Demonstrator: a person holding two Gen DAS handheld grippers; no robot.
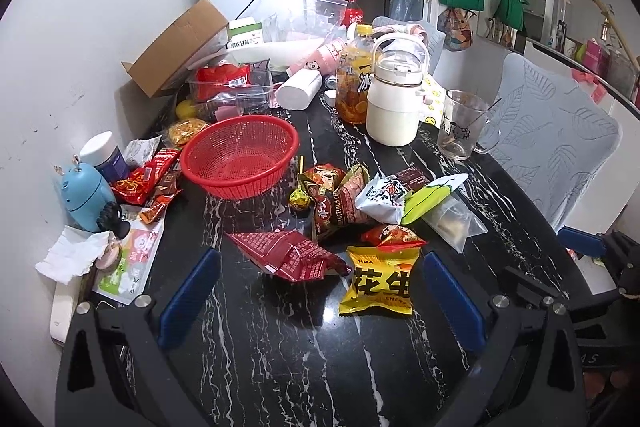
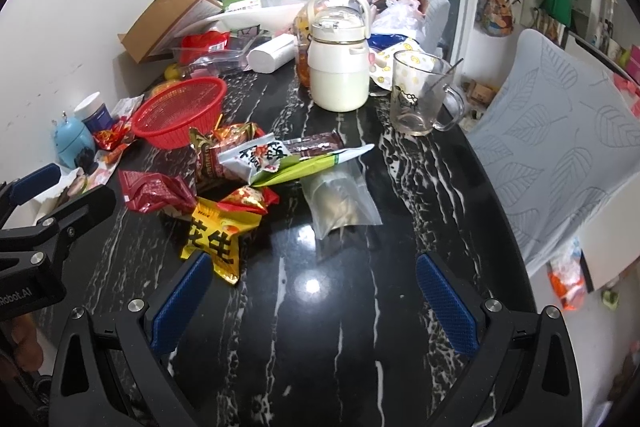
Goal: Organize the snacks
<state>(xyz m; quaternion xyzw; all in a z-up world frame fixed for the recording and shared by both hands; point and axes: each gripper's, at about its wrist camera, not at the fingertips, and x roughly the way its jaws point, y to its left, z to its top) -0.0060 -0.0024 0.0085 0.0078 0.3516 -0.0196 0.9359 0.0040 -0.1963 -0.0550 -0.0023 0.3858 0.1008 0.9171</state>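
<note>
I hold both grippers above the near edge of the black white-veined marble table. The left gripper has its blue-padded fingers spread wide with nothing between them; the right gripper is likewise spread wide and empty, hovering over bare tabletop. In the left wrist view, the round red plastic mesh basket stands upright and empty at 11 o'clock from the left gripper, well apart from it. The loose snacks lie in a cluster between basket and grippers. The yellow peanut packet with black characters lies flat at 1 o'clock, just beside the right-hand finger pad. The crumpled dark red foil packet lies at 12 o'clock, near the yellow packet. A small red-and-orange snack packet touches the yellow packet's far edge. Beyond these lie a brown-and-gold crinkled packet, a white packet with black print, a green-and-white flat packet and a clear plastic zip bag, overlapping one another. A wrapped lollipop lies just beside the basket's near rim at 5 o'clock from it. More red wrappers are piled at 9 o'clock from the basket, against it. A cream lidded kettle-shaped jug and a clear glass mug with a spoon stand upright at 1 o'clock from the basket, far from the snacks.
</note>
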